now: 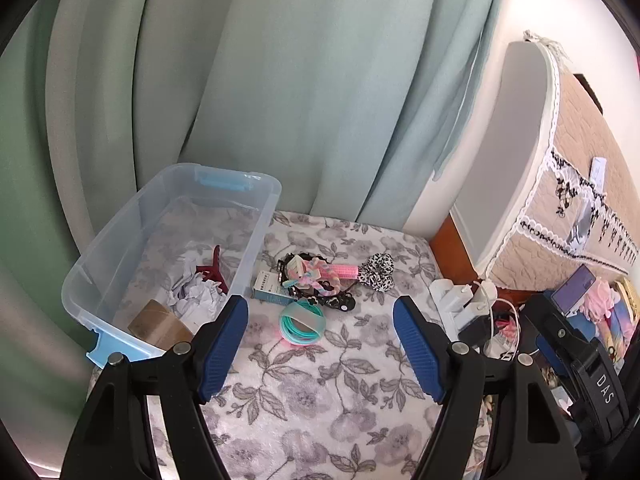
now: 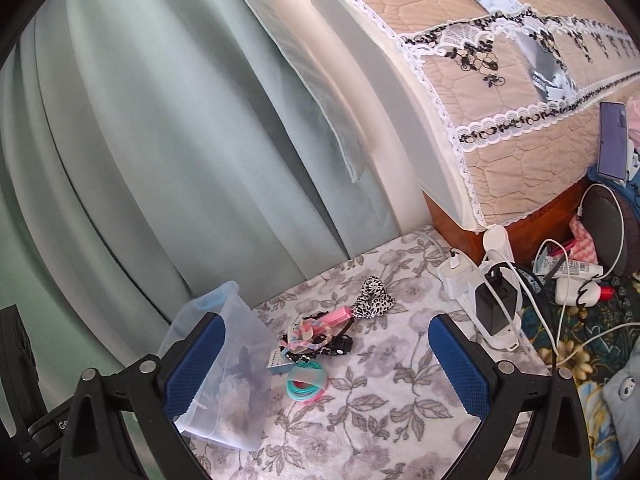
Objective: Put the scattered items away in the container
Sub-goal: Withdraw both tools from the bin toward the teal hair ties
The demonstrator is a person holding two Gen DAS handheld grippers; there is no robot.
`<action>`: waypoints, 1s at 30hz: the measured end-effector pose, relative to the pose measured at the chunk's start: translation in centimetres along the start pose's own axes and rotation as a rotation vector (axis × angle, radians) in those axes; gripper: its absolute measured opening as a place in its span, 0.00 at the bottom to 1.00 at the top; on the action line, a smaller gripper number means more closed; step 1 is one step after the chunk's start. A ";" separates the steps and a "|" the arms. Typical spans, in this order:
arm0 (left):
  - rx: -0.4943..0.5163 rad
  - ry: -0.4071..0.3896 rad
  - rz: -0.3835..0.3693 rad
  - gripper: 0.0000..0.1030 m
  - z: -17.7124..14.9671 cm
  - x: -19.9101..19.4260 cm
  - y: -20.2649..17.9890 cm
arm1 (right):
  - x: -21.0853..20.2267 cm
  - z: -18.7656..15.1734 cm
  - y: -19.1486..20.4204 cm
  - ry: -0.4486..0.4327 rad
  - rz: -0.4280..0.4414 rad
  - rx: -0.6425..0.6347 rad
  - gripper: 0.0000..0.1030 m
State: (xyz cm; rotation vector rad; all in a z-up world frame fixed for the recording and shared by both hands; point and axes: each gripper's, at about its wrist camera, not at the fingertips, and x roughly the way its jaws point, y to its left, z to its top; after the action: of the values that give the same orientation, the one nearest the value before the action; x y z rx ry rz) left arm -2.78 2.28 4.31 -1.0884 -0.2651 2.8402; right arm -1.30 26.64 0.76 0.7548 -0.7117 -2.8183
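Left gripper (image 1: 320, 344) and right gripper (image 2: 326, 364) both wide apart, empty, above the floral blanket (image 1: 320, 408).

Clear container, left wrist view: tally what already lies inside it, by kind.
Inside the clear container:
Dark red hair claw: 1
Crumpled white paper: 1 heap
Brown tape roll: 1
Total: 3

My left gripper (image 1: 320, 344) pointed down and forward with its blue pads wide apart and nothing between them. My right gripper (image 2: 326, 368) was spread wider still, tilted less steeply, equally empty.
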 end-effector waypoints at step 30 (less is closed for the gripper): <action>0.187 0.267 0.048 0.74 -5.2 13.5 -4.3 | 10.2 -3.4 -5.9 0.252 -0.045 -0.023 1.00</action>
State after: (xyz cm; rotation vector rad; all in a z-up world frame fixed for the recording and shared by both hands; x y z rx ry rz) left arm -9.18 9.16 -7.48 -1.4257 0.0457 2.6496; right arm -8.46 27.90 -9.06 1.1090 -0.6256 -2.6958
